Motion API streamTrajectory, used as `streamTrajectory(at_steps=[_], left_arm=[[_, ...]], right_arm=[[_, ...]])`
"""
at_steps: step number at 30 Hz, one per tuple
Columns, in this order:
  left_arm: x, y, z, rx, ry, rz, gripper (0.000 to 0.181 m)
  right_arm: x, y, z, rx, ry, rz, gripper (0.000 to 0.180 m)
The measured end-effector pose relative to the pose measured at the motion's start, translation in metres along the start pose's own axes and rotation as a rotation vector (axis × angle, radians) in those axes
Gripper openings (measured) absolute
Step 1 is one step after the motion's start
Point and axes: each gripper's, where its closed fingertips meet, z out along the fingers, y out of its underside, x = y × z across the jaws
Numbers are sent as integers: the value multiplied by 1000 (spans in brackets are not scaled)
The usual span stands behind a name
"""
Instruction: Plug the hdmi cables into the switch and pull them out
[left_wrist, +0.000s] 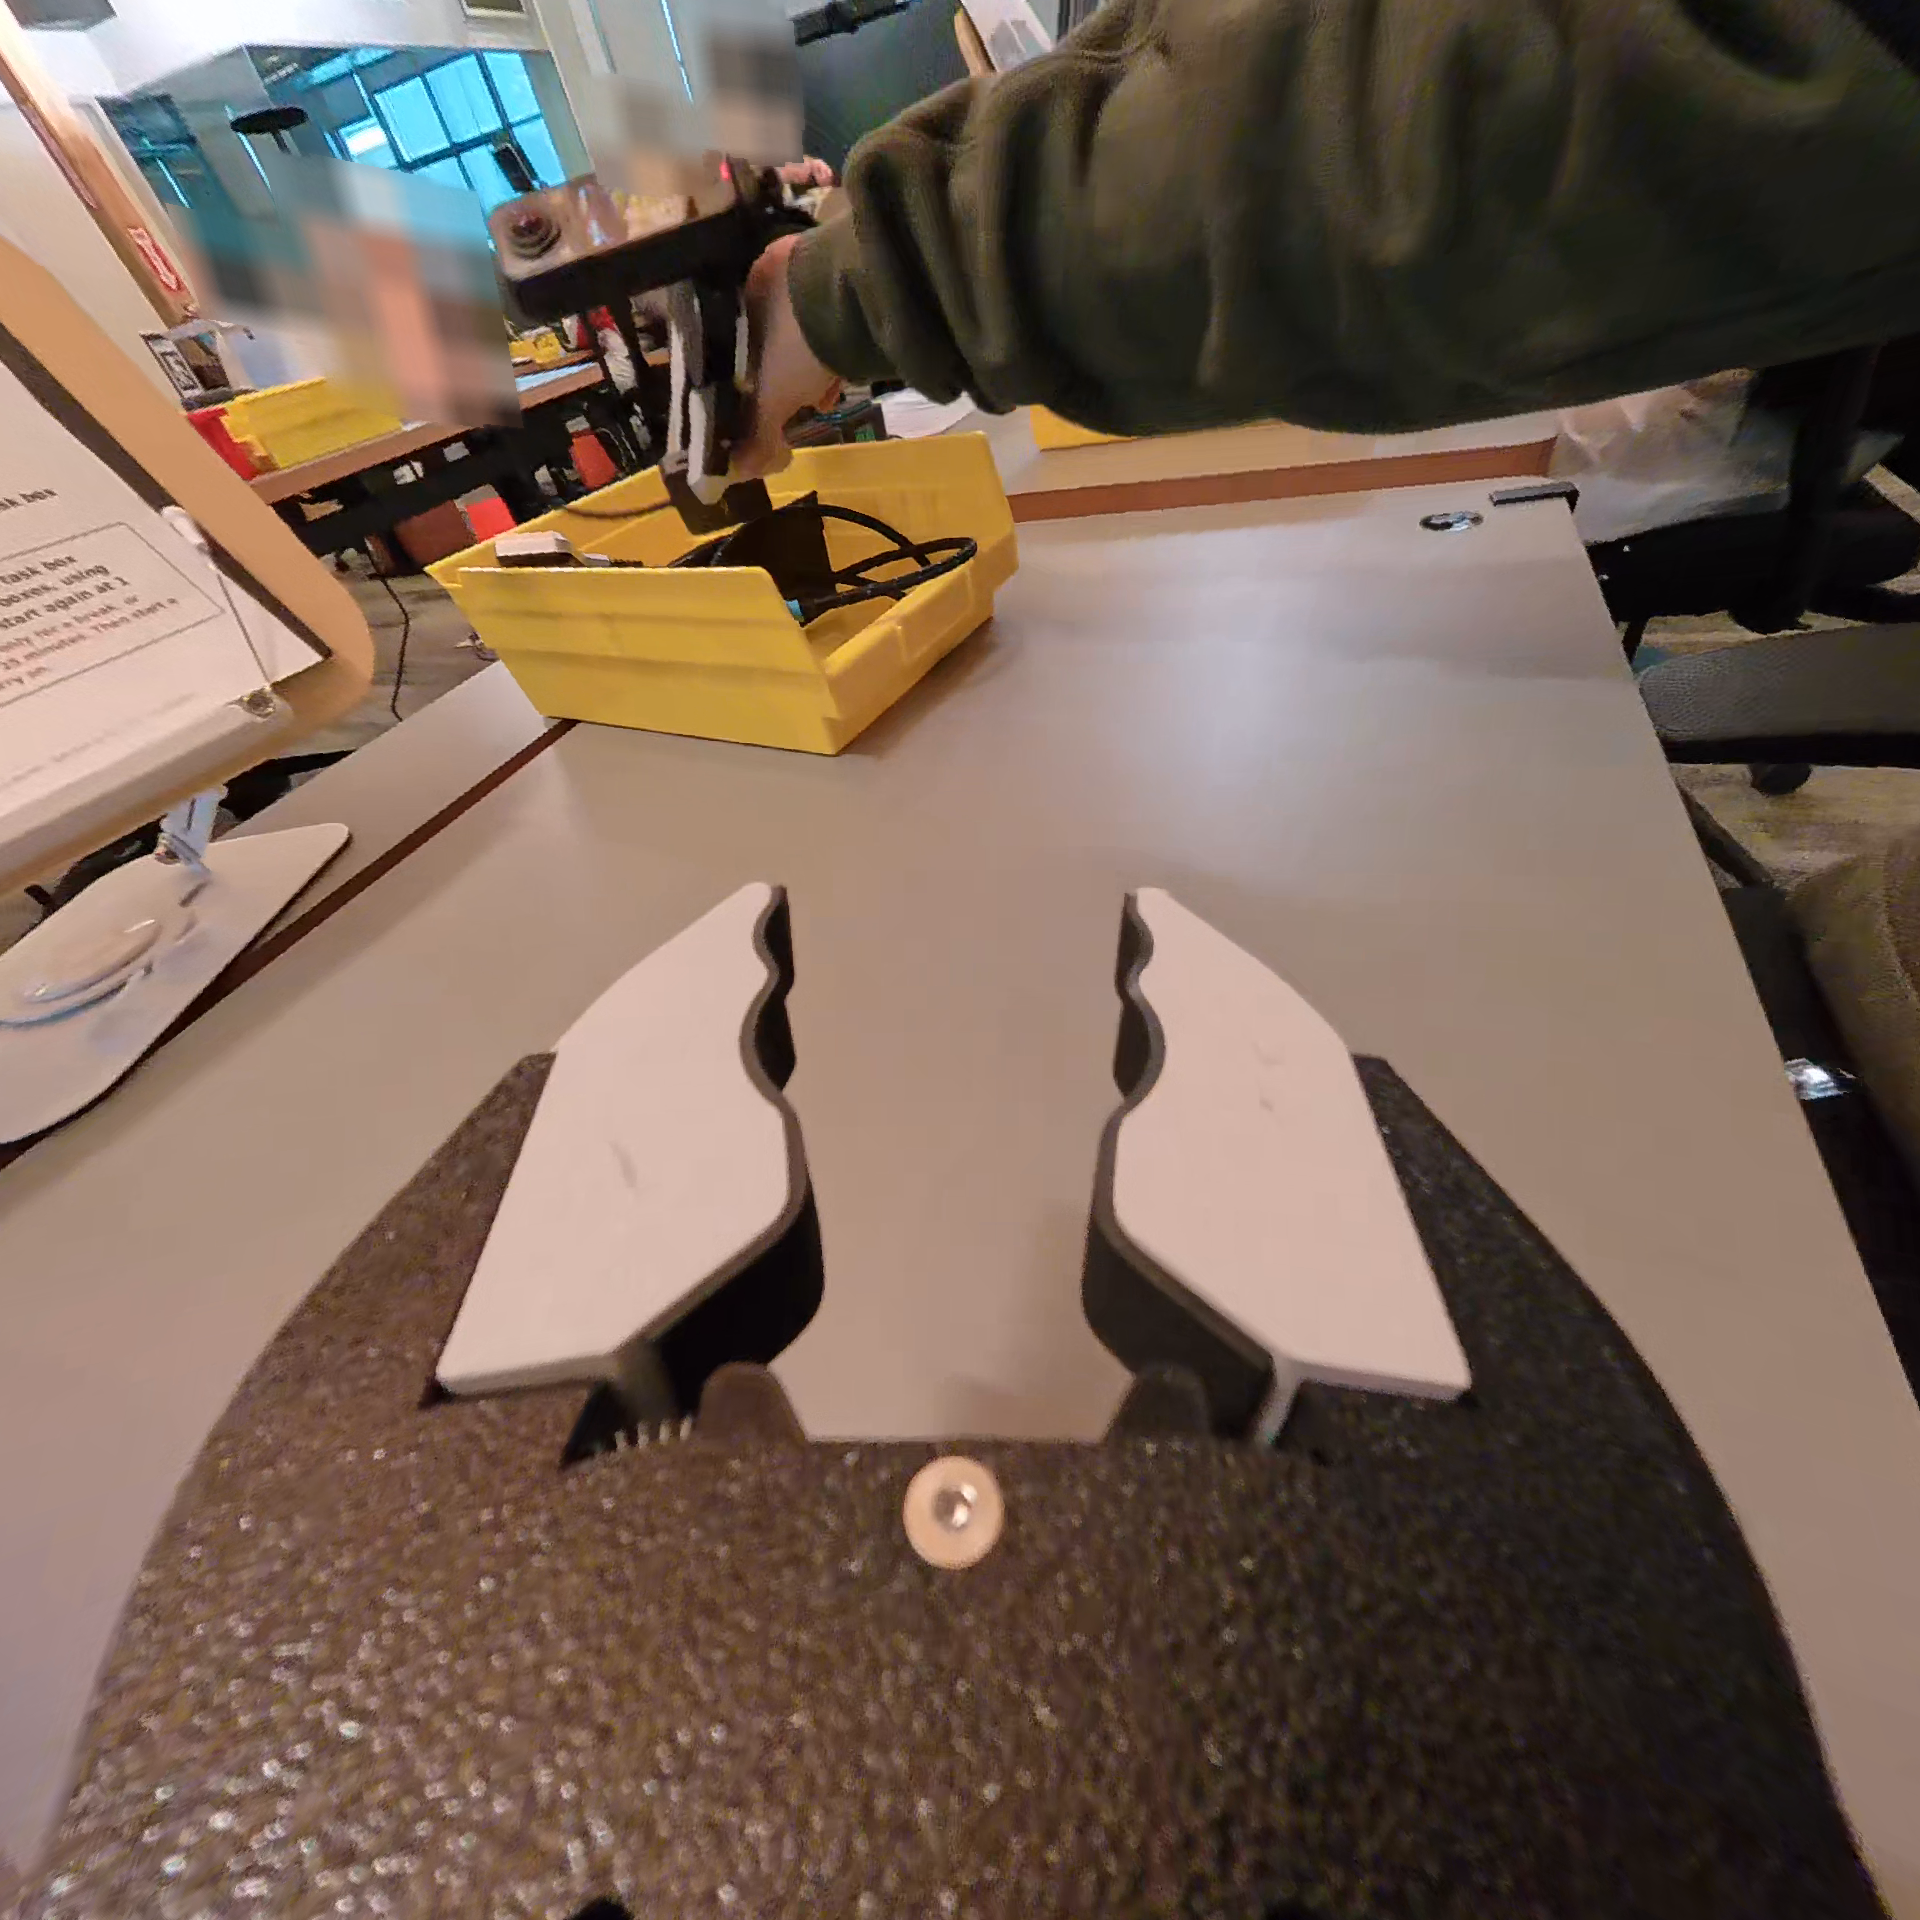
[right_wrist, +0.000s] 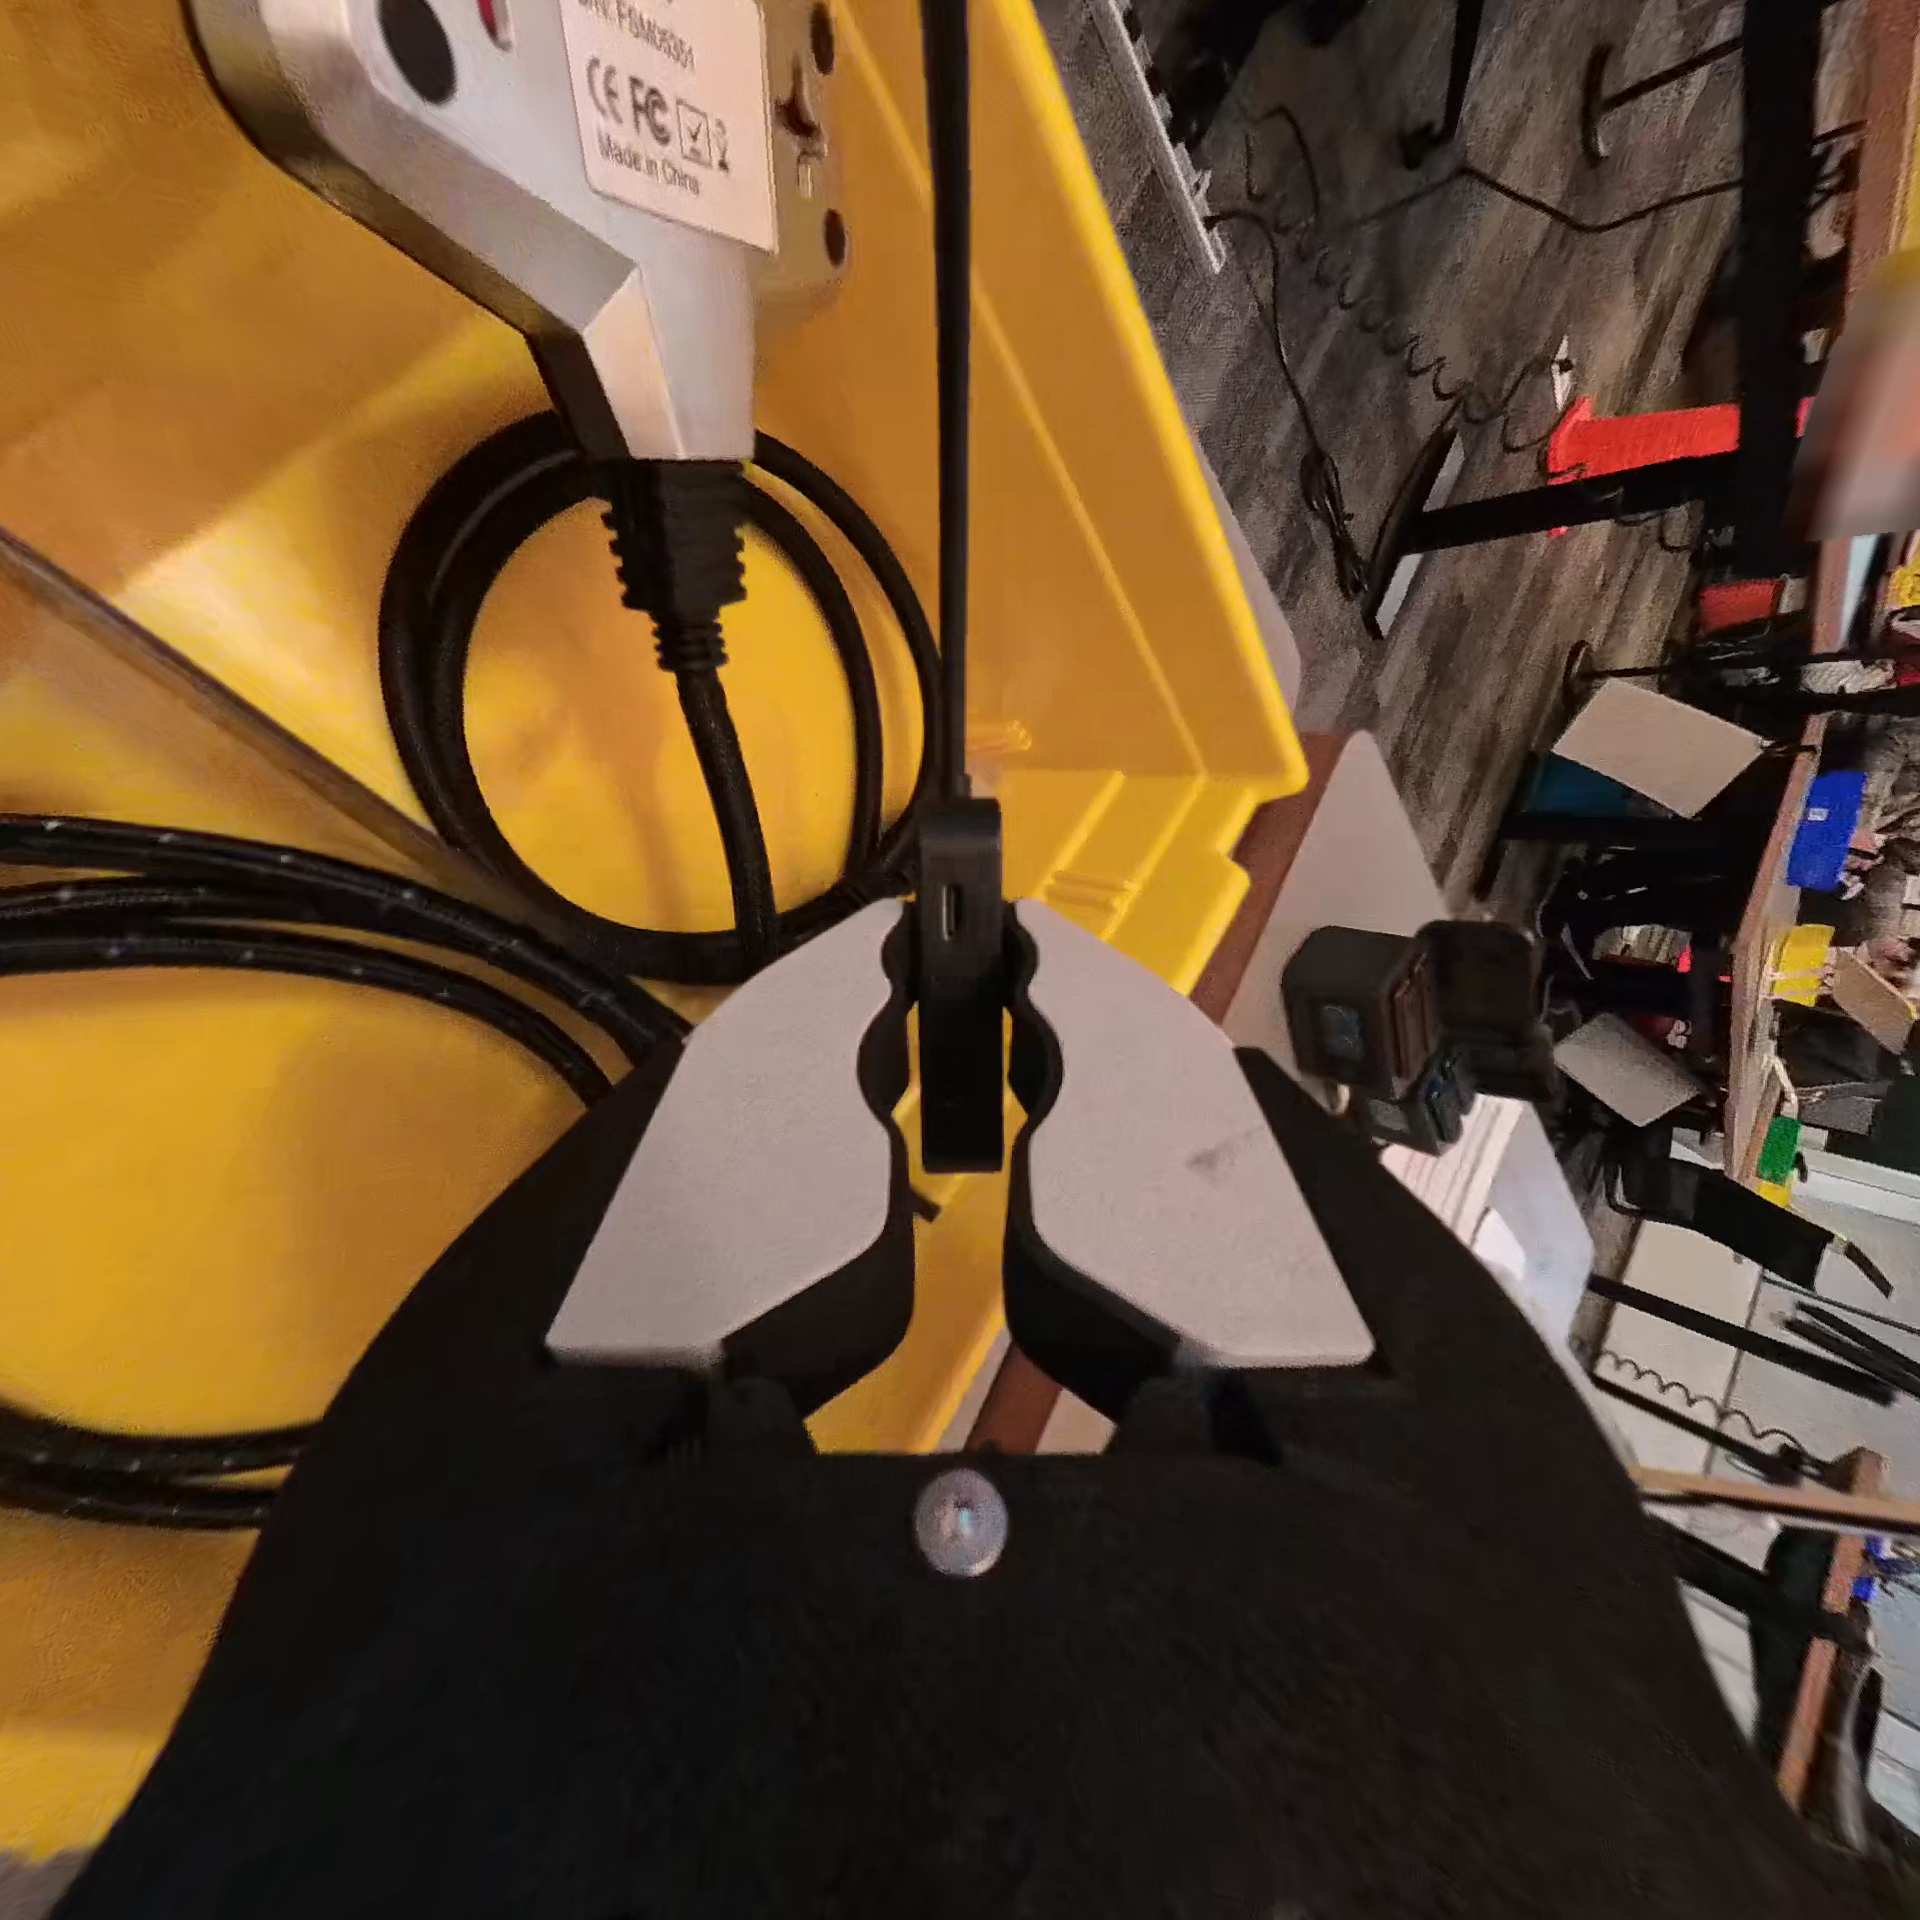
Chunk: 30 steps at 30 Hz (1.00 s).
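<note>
My right gripper is shut on a small black connector block with a thin black cable running off it. It is inside a yellow bin. A silver HDMI switch lies in the bin ahead on the left, with a black braided HDMI plug seated in it and its cable coiled below. My left gripper is open and empty, low over the grey table. In the left wrist view, the right gripper reaches down into the bin.
An arm in a green sleeve stretches across above the table. A sign on a stand is at the left. An office chair stands past the table's right edge. A small black camera sits on a neighbouring surface.
</note>
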Motion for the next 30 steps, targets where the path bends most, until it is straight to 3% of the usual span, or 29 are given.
streamTrajectory(at_steps=[5,11,15,18,23,30], left_arm=[[9,2,11,-23,36,-1,60],[5,1,40,-47,36,-58,60],[-19,-15,74,-58,-57,-176,60],[-43,-23,109,-126,-145,-305,61],[-60,-13,182,-349,-169,-482,61],[-87,1,257,-559,-309,-465,60]], right_arm=[[0,-4,6,104,-37,135,56],[10,9,-69,313,-131,366,80],[-21,40,-154,574,-194,536,79],[-66,65,-193,737,-250,648,75],[-100,96,-199,745,-179,656,80],[-93,101,-208,794,-196,701,84]])
